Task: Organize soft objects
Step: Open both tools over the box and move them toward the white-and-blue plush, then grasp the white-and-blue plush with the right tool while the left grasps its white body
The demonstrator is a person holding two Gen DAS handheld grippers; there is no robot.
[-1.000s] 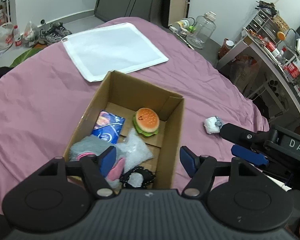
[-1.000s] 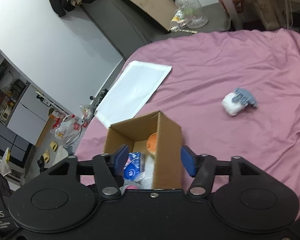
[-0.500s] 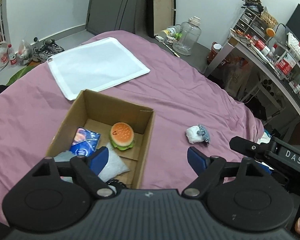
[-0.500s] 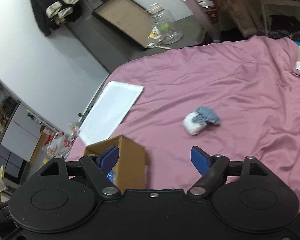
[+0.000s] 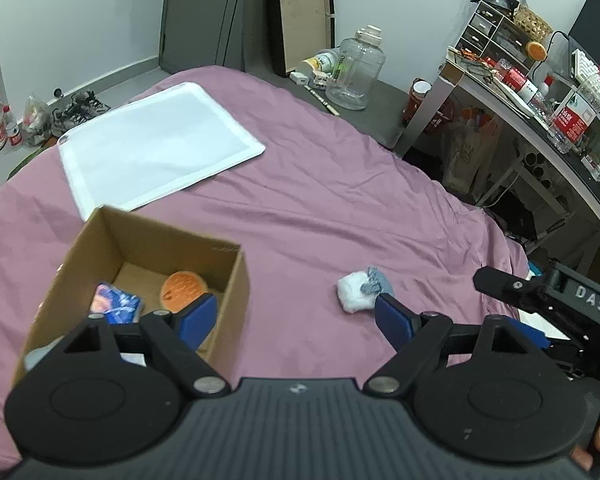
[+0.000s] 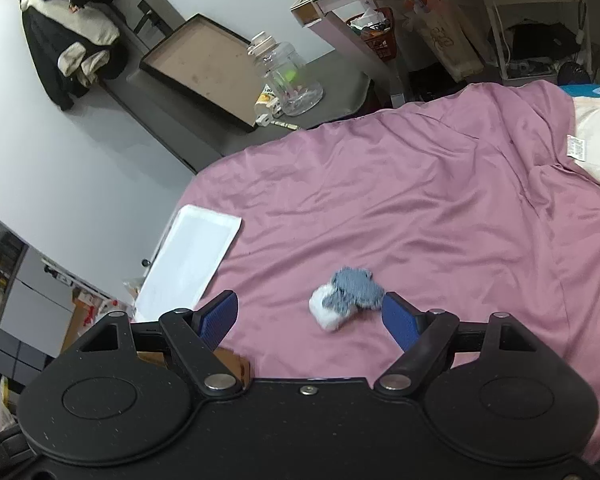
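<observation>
Low in the right frame, my right gripper (image 6: 308, 316) gapes around the sock (image 6: 346, 298); I should drop squarely before squeezing. Left gripper (image 5: 296, 318) hangs open too.

White-grey sock ball (image 6: 346, 301), mauve sheet (image 6: 440, 216), maybe

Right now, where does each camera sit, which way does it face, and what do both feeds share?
Left wrist: rides on the left tongs, facing across the purple bed; cardboard box lower left, the right tongs and a fingertip at right, its own open blue fingers in front.
Right wrist: rides on the right tongs, angled down at the rolled sock lying between its open fingers.
Shared: sock, bed, white mat, clear jug.
</observation>
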